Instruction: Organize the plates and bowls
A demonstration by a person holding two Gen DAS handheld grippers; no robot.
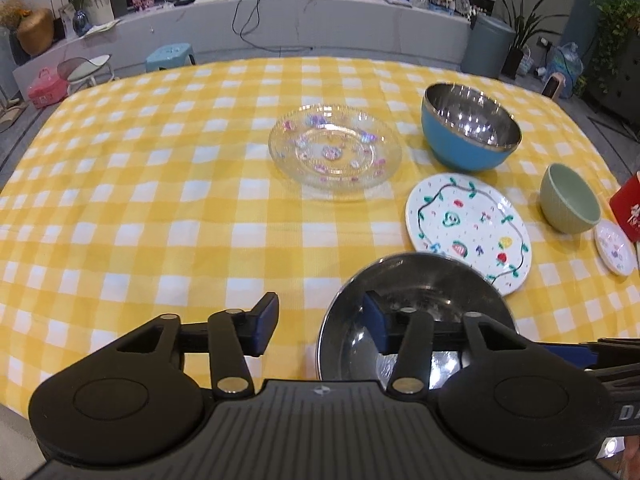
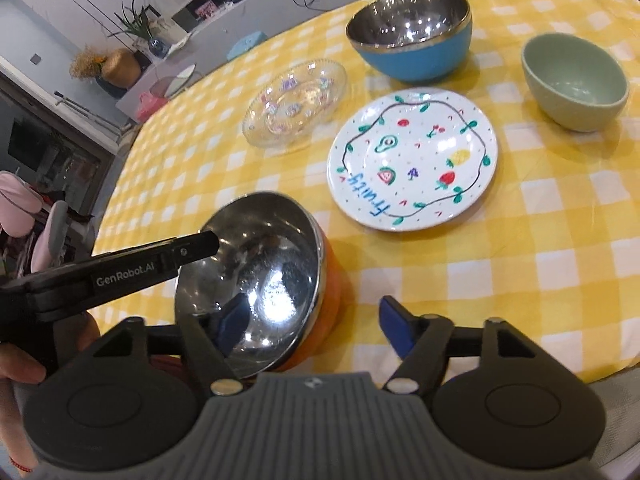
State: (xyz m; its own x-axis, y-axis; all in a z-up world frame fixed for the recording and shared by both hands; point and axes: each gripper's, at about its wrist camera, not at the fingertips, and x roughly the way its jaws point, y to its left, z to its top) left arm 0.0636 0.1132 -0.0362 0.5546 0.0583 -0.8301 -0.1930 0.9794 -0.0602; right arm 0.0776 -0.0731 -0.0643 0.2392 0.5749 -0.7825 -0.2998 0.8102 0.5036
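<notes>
On a yellow-checked tablecloth [image 1: 160,200], 2 grippers straddle the rim of an orange steel-lined bowl [image 2: 260,280] at the near edge: left gripper [image 1: 320,328] and right gripper [image 2: 316,328] both spread apart, 1 finger inside each. Beyond sit a blue bowl [image 2: 412,36], glass plate [image 1: 335,152], fruit-painted plate [image 2: 412,160] and green bowl [image 2: 576,84].

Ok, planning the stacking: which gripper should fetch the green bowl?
Right. The green bowl sits right of the fruit plate, toward the open right gripper; from the left gripper it lies far right, past the steel bowl.
</notes>
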